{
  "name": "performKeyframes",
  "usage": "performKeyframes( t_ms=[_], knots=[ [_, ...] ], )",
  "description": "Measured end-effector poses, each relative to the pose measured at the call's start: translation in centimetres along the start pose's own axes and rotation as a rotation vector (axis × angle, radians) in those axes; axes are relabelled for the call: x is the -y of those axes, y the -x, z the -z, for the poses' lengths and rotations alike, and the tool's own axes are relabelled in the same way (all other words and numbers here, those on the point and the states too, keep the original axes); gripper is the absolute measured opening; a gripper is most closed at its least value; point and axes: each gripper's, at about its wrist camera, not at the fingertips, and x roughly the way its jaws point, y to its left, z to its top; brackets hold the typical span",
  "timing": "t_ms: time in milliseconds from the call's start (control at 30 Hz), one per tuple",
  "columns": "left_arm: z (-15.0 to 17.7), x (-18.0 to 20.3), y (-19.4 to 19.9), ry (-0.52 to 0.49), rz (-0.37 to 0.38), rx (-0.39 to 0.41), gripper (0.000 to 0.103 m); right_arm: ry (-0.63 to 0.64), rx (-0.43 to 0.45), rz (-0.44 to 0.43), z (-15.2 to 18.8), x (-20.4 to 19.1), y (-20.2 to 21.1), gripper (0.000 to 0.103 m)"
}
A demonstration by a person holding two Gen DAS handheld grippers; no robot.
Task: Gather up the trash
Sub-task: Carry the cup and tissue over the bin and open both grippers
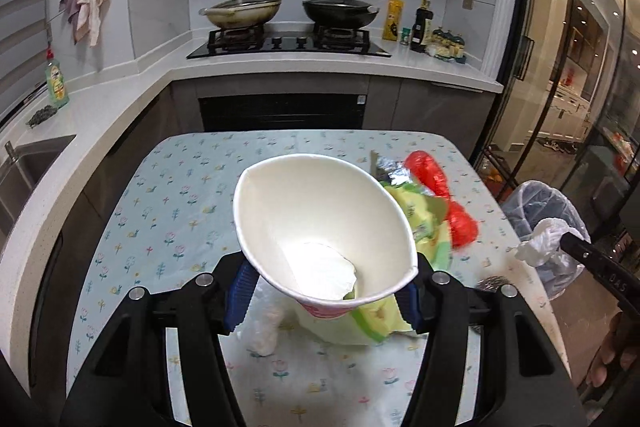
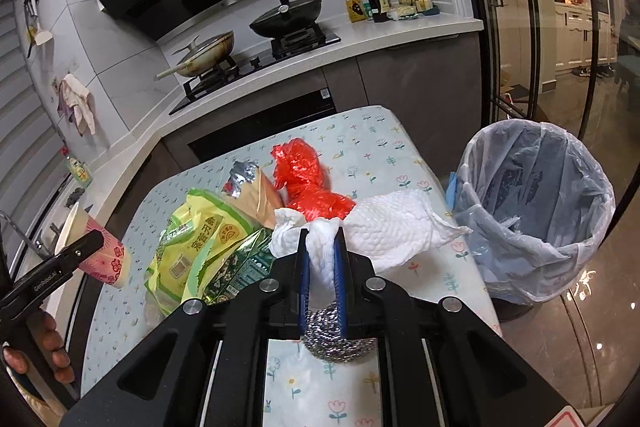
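Left gripper [image 1: 326, 291] fingers clamp the paper cup [image 1: 320, 227] above the surface [image 1: 168, 195]. Right gripper [image 2: 322, 259] fingers clamp the paper towel [image 2: 392, 223]; bin [image 2: 536, 211] at 2 o'clock.

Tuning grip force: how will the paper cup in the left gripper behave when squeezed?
Paper cup probably crushes easily: its rim is already an oval between the left gripper fingers. Looks empty, so likely light. The tapered wall might slip.

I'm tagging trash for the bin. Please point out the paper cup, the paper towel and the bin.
Paper cup [image 1: 320, 223]: left wrist view, inner wall.
Paper towel [image 2: 396, 227]: right wrist view, middle of the sheet.
Bin [image 2: 552, 259]: right wrist view, bag-covered front wall.
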Motion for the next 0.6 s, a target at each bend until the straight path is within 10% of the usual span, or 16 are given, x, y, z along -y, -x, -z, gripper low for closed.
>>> performKeyframes(
  t_ms=[600],
  knots=[
    [-0.5,22.9,-1.7,-0.242,0.335,-0.058,0.057,-0.177,0.137,0.185,-1.4,14.7,7.1,0.011]
  ],
)
